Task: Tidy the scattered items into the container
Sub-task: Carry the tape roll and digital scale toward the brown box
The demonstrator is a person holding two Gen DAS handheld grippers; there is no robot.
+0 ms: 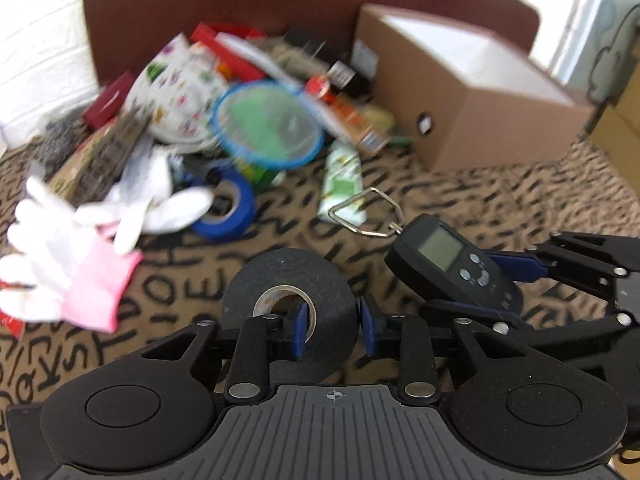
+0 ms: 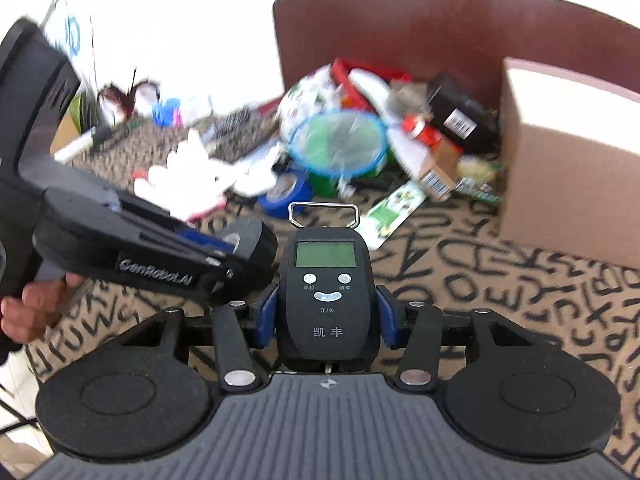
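My left gripper (image 1: 332,326) is shut on a black tape roll (image 1: 288,280), one finger through its core and one outside the rim. It also shows in the right wrist view (image 2: 252,240). My right gripper (image 2: 326,316) is shut on a black digital hanging scale (image 2: 328,292) with a wire hook; the scale also shows in the left wrist view (image 1: 452,264). The brown cardboard box (image 1: 460,92) stands open at the back right, also in the right wrist view (image 2: 568,160). Both held items hang above the letter-patterned cloth.
A heap of scattered items lies at the back: white and pink gloves (image 1: 80,248), blue tape roll (image 1: 228,208), blue-rimmed round lid (image 1: 268,124), green sachet (image 1: 344,180), patterned pouch (image 1: 176,84), red boxes. A brown board (image 1: 280,0) stands behind.
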